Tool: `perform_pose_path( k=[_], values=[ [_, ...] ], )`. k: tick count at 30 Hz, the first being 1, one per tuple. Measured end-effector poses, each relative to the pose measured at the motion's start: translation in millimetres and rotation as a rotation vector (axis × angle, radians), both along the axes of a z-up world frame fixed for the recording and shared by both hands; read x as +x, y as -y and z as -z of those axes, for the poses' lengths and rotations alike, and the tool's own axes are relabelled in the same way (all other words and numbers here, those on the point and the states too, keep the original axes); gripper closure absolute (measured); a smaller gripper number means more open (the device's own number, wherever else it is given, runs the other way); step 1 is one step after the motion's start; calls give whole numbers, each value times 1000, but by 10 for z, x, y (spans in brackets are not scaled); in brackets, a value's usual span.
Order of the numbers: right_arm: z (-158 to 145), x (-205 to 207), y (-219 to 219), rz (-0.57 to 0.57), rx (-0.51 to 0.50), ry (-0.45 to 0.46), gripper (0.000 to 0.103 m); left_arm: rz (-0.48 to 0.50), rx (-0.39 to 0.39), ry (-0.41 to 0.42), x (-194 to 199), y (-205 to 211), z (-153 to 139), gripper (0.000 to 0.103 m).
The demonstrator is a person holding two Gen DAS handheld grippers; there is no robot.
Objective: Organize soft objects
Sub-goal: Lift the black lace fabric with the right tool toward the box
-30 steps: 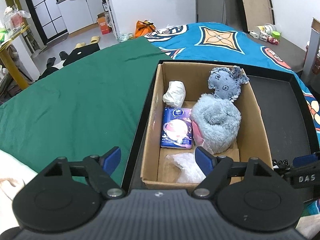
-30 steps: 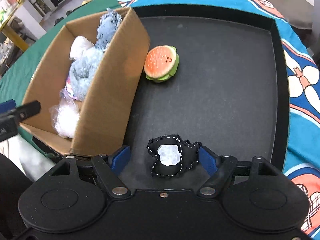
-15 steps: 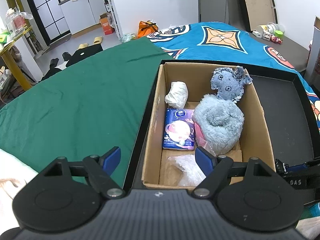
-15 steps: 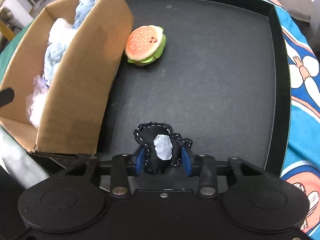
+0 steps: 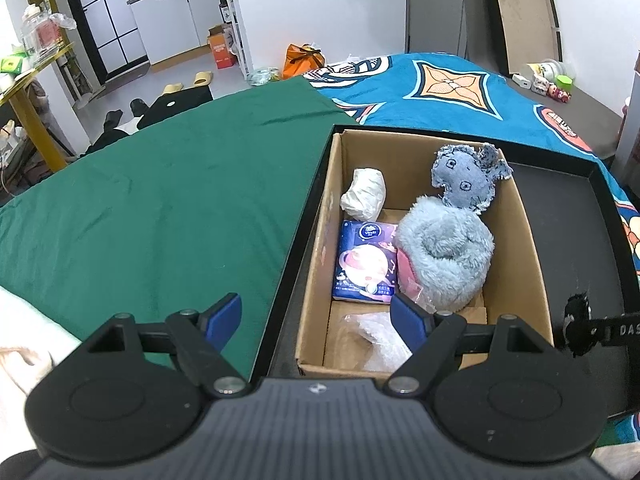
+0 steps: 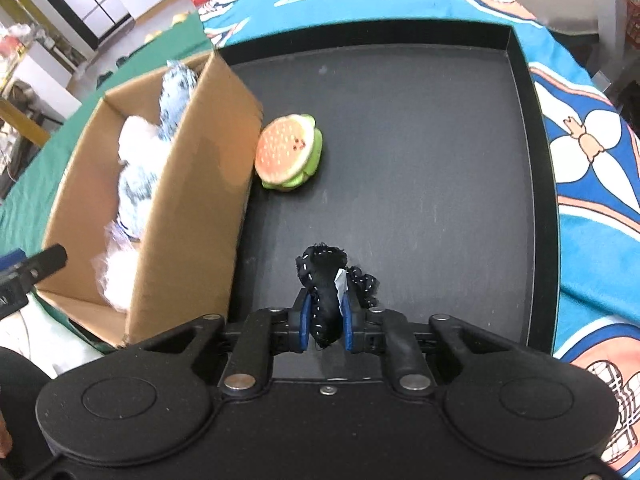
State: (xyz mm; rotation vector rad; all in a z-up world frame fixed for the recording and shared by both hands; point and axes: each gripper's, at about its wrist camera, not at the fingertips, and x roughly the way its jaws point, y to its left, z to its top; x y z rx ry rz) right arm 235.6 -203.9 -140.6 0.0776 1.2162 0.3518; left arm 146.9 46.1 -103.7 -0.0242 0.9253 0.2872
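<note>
Beside the cardboard box (image 6: 192,184), right claw (image 6: 325,322) grips black toy (image 6: 326,280); left claw (image 5: 316,316) gapes.

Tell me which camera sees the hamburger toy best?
The right wrist view. The hamburger toy lies in plain sight on the black tray, beside the cardboard box. The left wrist view does not show it; the box wall appears to hide it.

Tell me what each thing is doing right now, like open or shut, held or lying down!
Left gripper: jaws open, empty.
Right gripper: jaws shut on the black cloth toy.
Burger plush: lying on the black tray, against the box's side.
Cardboard box: open on top, partly filled.
Grey felt toy: leaning in the box.
Fluffy blue plush: inside the box.
Tissue pack: lying flat inside.
</note>
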Motion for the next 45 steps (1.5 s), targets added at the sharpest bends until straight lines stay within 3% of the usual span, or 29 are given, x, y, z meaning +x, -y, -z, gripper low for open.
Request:
perform_pose_path(
  k=[18,33,41,45],
  values=[
    [-453,44,-135,-9,43,144,87,-13,-50,30,-38,-105,-12,23],
    [-916,-46,-592,-110,108,239,87,-10,-87,24,-20,-164,32,27],
    [-969,-123,-882,-140,90,259,87,-15,-114,20,-25,-222,75,35],
    [-920,-216,-1023,-138,67,274,86,-17,-124,4,-23,-256,116,49]
  ],
)
